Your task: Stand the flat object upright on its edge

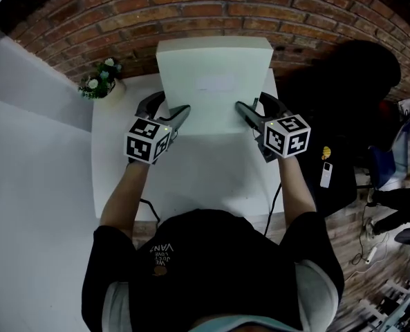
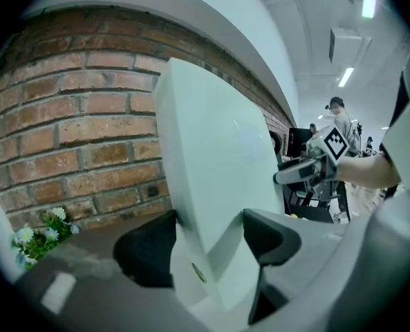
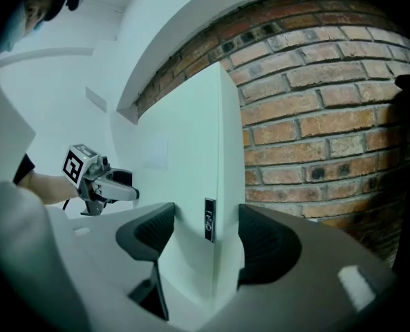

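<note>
Head view shows smooth white rectangular box point(image 1: 215, 81) before rough brickwork point(image 1: 122, 19).

Label point(image 3: 209, 220) on the edge of the white box point(image 3: 191, 158): print too blurred to read. Dark mass point(image 1: 350, 109) beside the surface point(image 1: 198, 178), perhaps a chair.

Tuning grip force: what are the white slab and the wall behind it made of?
The white slab looks like matte plastic or coated board: smooth, rounded corners; can't tell which. The wall is bare red brick with mortar joints.
</note>
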A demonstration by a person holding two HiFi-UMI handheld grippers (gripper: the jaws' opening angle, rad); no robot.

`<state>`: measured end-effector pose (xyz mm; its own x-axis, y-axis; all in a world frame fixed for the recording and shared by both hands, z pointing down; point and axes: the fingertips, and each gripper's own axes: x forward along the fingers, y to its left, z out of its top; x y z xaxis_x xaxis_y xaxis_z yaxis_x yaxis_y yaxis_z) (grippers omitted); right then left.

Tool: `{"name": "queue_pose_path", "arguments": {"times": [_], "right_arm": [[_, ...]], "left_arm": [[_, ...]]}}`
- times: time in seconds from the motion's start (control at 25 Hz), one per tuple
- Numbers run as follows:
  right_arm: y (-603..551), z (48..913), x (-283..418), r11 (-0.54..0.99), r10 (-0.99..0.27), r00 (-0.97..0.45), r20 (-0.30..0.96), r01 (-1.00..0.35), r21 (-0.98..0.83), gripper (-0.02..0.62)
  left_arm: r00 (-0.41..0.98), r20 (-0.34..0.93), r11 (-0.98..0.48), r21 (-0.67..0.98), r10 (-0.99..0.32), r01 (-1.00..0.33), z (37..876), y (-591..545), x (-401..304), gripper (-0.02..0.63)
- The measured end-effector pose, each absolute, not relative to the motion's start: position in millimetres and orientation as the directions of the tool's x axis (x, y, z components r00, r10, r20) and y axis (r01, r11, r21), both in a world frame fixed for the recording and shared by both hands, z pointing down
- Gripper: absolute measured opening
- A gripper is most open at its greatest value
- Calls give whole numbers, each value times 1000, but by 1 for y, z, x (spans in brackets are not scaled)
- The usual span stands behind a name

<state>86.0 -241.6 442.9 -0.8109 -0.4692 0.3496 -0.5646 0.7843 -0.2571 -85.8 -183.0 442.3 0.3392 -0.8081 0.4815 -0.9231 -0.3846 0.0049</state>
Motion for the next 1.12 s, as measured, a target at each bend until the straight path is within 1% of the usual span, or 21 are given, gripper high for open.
{"name": "queue_pose_path", "arguments": {"times": [0.56,0.88,1.12], "right_arm": [[-301,456,109,768,-505,-785,360,-599,-228,285],[-333,465,115,769,-511,-777,368,-605,-208,285],[-357,474,125,760,-528,-759,381,-622,-186,285]], "left_arm": [[343,438,-411,-67,-831,-909,452,-249,-65,305],[344,417,-408,-73,-842,-910,464,-281,-58,304],[334,398,-409,-117,-854,-905,477,-307,-51,303]]}}
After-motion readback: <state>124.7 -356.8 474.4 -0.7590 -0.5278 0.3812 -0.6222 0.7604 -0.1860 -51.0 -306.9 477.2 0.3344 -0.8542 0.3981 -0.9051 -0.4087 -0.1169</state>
